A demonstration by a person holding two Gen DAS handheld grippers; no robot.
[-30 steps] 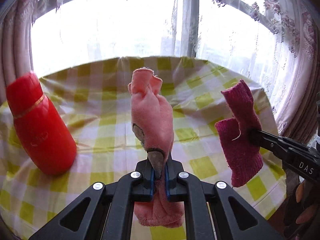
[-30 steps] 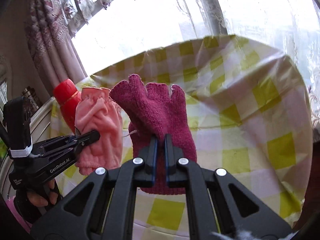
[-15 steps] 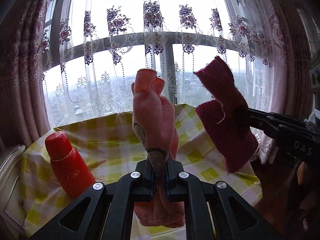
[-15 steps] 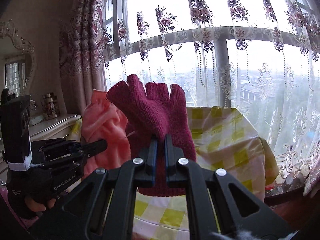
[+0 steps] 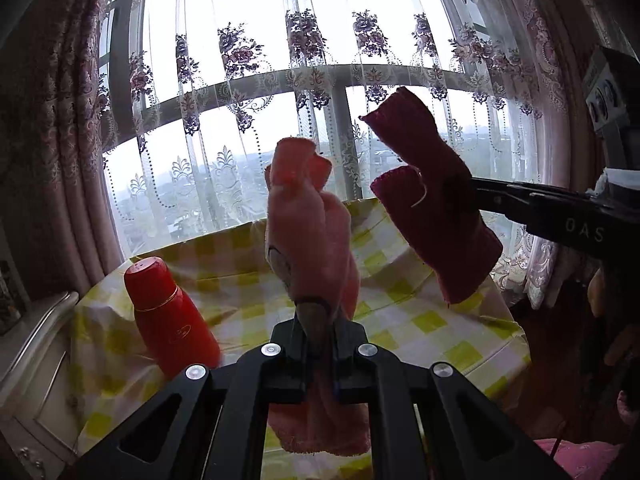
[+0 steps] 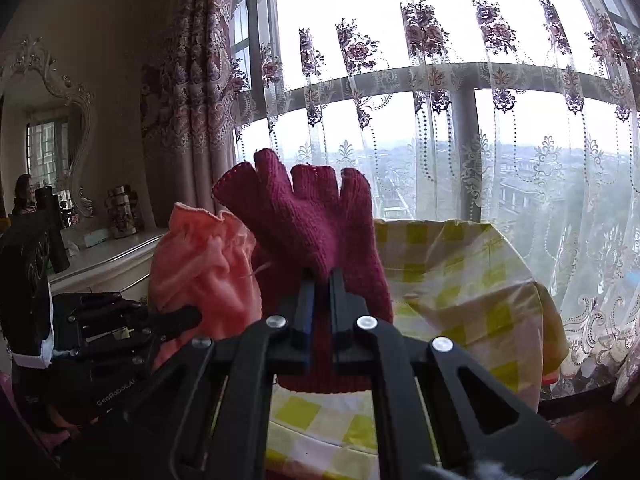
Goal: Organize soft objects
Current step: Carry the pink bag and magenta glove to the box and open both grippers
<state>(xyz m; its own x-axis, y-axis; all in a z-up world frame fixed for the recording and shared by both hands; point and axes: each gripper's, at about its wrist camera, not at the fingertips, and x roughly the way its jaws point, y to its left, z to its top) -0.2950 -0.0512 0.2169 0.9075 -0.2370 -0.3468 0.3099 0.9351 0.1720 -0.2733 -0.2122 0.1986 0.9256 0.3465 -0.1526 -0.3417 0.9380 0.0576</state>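
My left gripper (image 5: 316,320) is shut on a pink fleece glove (image 5: 308,232) and holds it upright in the air in front of the table. The pink glove also shows in the right wrist view (image 6: 204,272), with the left gripper (image 6: 192,314) at its side. My right gripper (image 6: 323,276) is shut on a dark red knitted fingerless glove (image 6: 316,220), held upright beside the pink one. In the left wrist view the red glove (image 5: 432,204) hangs from the right gripper (image 5: 476,196) to the right of the pink glove.
A table with a yellow-and-white checked cloth (image 5: 420,320) lies below and ahead. A red flask (image 5: 168,316) stands on its left part. A white dresser (image 6: 104,256) with a mirror is at the left. Lace curtains (image 6: 440,120) and a window are behind the table.
Both grippers have lifted and pulled back from the table, each with its glove held. The table and flask now look lower and farther, and the window fills the view.
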